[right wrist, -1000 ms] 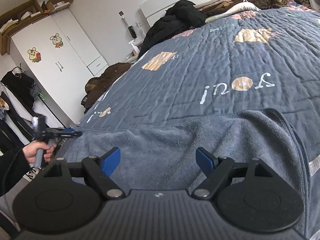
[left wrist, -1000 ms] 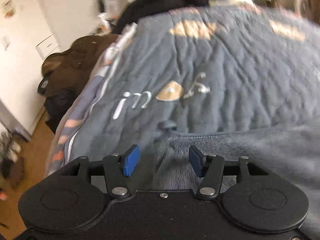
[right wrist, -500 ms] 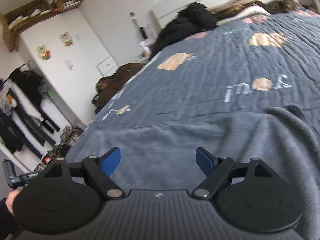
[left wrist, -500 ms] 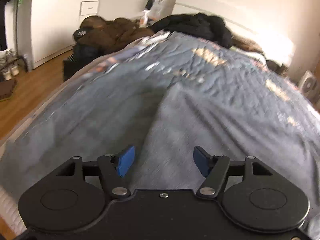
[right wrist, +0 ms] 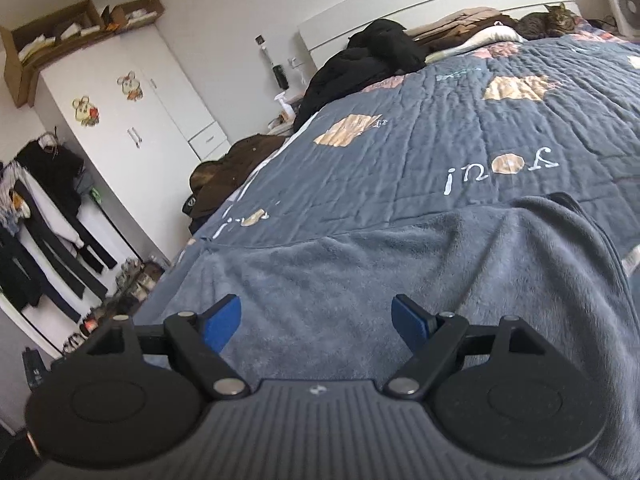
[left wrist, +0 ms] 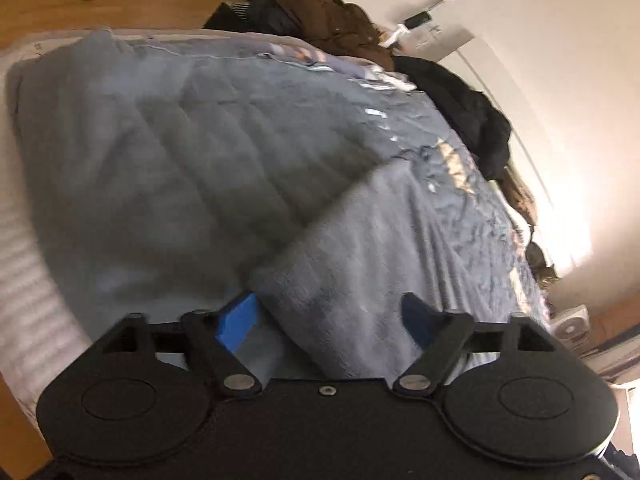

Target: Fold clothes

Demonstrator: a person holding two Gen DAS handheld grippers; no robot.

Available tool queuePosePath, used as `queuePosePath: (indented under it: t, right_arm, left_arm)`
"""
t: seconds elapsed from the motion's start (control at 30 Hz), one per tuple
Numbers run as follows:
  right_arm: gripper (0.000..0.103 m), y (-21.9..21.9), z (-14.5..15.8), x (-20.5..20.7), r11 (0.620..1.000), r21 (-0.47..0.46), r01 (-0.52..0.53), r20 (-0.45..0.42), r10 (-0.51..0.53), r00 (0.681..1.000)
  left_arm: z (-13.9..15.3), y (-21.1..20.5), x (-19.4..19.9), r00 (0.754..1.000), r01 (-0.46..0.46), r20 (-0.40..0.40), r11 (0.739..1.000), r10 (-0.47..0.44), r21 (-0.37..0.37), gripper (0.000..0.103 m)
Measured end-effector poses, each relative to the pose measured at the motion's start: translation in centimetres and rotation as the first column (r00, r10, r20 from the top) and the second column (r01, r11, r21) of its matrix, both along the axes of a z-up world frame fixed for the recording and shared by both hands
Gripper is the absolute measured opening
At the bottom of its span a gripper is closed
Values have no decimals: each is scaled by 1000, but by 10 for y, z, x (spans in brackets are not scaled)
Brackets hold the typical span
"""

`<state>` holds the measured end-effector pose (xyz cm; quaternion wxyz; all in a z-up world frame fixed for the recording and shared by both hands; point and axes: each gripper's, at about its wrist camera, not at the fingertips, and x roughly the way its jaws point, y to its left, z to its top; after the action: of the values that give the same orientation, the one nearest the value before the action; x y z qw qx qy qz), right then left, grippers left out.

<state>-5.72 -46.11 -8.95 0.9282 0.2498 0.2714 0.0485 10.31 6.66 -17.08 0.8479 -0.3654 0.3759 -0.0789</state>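
A grey fleece garment (right wrist: 420,264) lies spread on the near end of the bed, on a dark blue quilt (right wrist: 460,128). In the left wrist view the same garment (left wrist: 368,248) shows with a raised fold running up and right from between the jaws. My left gripper (left wrist: 332,320) is open, its blue pads to either side of that fold's near end, holding nothing. My right gripper (right wrist: 316,320) is open and empty, just above the garment's near part.
A black pile of clothes (right wrist: 372,60) and a cat (right wrist: 548,20) lie at the headboard end. A brown jacket (right wrist: 236,168) sits beside the bed's left edge. A white wardrobe (right wrist: 132,120) and hanging clothes (right wrist: 44,216) stand at the left. The mattress edge (left wrist: 28,272) shows in the left wrist view.
The left gripper has swung round and tilted, now looking across the bed's near corner along the garment's fold. The right gripper has stayed over the garment, open. The left hand has left the right view.
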Motion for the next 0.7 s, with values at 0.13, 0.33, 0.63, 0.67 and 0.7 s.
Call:
queuePosePath:
  t: [0.13, 0.33, 0.63, 0.67, 0.7]
  right_arm:
    - [82, 14, -2, -3, 1000, 18, -13, 11, 13, 1000]
    - [82, 19, -18, 0, 1000, 20, -19, -18, 19, 1000]
    - [82, -15, -51, -7, 996, -44, 80, -140, -86, 986]
    - [82, -18, -52, -8, 995, -51, 90, -144, -97, 985]
    - [82, -21, -52, -10, 993, -59, 100, -148, -108, 983]
  left_arm:
    - [-9, -21, 10, 999, -40, -36, 999, 40, 11, 91]
    - [-22, -30, 19, 997, -58, -36, 992, 62, 109, 17]
    - [1, 2, -1, 997, 13, 68, 996, -19, 86, 12]
    - [-3, 2, 1, 999, 13, 49, 996, -18, 86, 14]
    - [-11, 3, 5, 1000, 7, 5, 996, -8, 89, 21]
